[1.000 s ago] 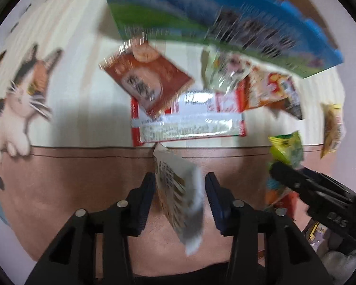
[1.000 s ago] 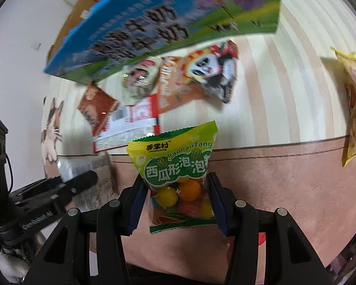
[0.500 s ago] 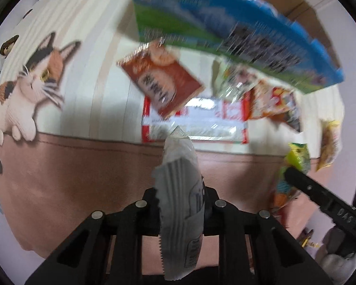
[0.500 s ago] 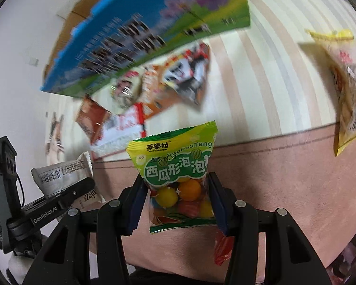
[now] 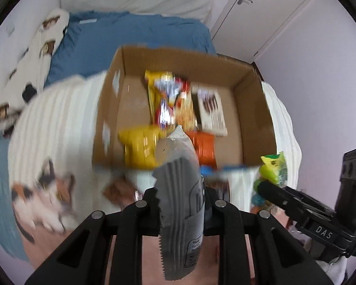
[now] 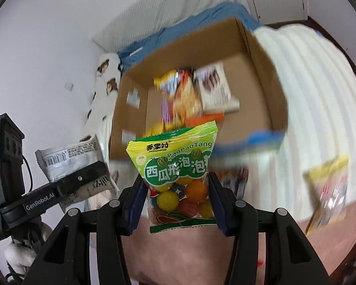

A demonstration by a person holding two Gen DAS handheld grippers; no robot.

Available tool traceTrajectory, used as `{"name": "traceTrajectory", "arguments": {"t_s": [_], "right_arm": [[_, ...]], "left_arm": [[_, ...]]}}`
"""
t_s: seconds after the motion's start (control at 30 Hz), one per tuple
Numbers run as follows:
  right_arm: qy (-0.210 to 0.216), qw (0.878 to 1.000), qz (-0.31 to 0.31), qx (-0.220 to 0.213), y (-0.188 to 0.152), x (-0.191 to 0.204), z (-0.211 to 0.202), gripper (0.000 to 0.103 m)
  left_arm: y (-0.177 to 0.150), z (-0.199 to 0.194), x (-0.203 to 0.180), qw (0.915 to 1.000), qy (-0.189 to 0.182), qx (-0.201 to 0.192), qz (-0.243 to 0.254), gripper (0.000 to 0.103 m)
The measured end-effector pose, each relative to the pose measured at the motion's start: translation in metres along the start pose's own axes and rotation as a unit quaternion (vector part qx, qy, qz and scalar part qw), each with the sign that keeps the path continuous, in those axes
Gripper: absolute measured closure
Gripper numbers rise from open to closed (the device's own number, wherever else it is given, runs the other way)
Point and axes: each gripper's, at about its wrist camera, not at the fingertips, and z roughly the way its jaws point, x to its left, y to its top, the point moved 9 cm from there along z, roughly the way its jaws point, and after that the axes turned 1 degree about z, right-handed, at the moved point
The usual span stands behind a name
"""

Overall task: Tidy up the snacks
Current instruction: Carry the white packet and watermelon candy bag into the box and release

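Note:
My left gripper (image 5: 181,196) is shut on a grey-white snack packet (image 5: 180,204), held edge-on and raised in front of an open cardboard box (image 5: 256,109). The box holds several snacks: yellow bags (image 5: 140,147), an orange pack (image 5: 204,147) and a white-brown box (image 5: 211,111). My right gripper (image 6: 178,190) is shut on a green bag of watermelon bubble gum balls (image 6: 175,166), also raised before the box (image 6: 261,71). The left gripper and its packet (image 6: 68,161) show at the left of the right wrist view. The right gripper (image 5: 270,190) shows at the right of the left wrist view.
The box stands on a striped white blanket with a cat print (image 5: 42,194) over a bed with blue sheets (image 5: 130,38). A yellow snack bag (image 6: 327,190) lies on the blanket at right. More packets (image 5: 118,190) lie below the box's near wall. A white door (image 5: 261,7) is behind.
Both grippers have tilted up and risen with their packets. The views went from looking down at the snacks on the blanket to looking into the open box.

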Motion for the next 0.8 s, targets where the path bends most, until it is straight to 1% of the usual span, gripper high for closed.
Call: {"name": "traceTrajectory", "arguments": {"t_s": [0.07,0.13,0.17,0.27,0.33,0.47,0.53,0.57,0.6,0.63,0.67,0.7,0.73,0.8], "right_arm": [[-0.018,1.0,-0.008,-0.011,0.027,0.0,0.0,0.05],[-0.035,0.999,-0.013,-0.015,0.056,-0.003,0.004,0.05],[-0.044,0.999,-0.014,-0.014,0.068,-0.005,0.008,0.05],[-0.071,0.997,-0.018,-0.011,0.101,-0.013,0.022,0.05],[-0.093,0.995,-0.019,-0.006,0.126,-0.02,0.035,0.05],[-0.132,0.991,-0.017,0.003,0.16,-0.036,0.059,0.05],[-0.145,0.989,-0.013,0.011,0.17,-0.043,0.072,0.05],[-0.153,0.988,-0.01,0.013,0.174,-0.047,0.077,0.05],[-0.156,0.988,-0.005,0.014,0.179,-0.051,0.081,0.049],[-0.16,0.987,0.001,0.012,0.179,-0.056,0.083,0.047],[-0.167,0.986,0.005,0.015,0.183,-0.061,0.088,0.033],[-0.171,0.985,0.004,0.02,0.185,-0.063,0.091,0.011],[-0.176,0.984,0.003,0.025,0.185,-0.064,0.095,0.006],[-0.18,0.983,-0.001,0.029,0.185,-0.064,0.097,0.006]], "left_arm": [[0.023,0.002,0.004,0.9999,0.01,-0.003,0.003,0.084],[0.049,0.016,0.009,0.9997,0.023,0.005,0.005,0.084],[0.056,0.021,0.01,0.9996,0.025,0.009,0.005,0.084],[0.082,0.045,0.022,0.9985,0.044,0.031,0.007,0.084],[0.094,0.064,0.029,0.9977,0.055,0.041,0.003,0.084],[0.114,0.101,0.045,0.9944,0.078,0.071,0.006,0.084],[0.122,0.114,0.052,0.993,0.084,0.083,0.004,0.082],[0.125,0.123,0.056,0.9912,0.094,0.093,0.005,0.081],[0.127,0.129,0.059,0.9904,0.096,0.099,0.005,0.076],[0.13,0.136,0.062,0.9894,0.096,0.109,0.003,0.066],[0.132,0.14,0.065,0.989,0.097,0.111,-0.001,0.058],[0.135,0.142,0.068,0.9886,0.099,0.113,-0.006,0.038],[0.137,0.145,0.069,0.9887,0.098,0.113,-0.008,0.022],[0.14,0.146,0.071,0.989,0.098,0.111,-0.007,0.019]]}}
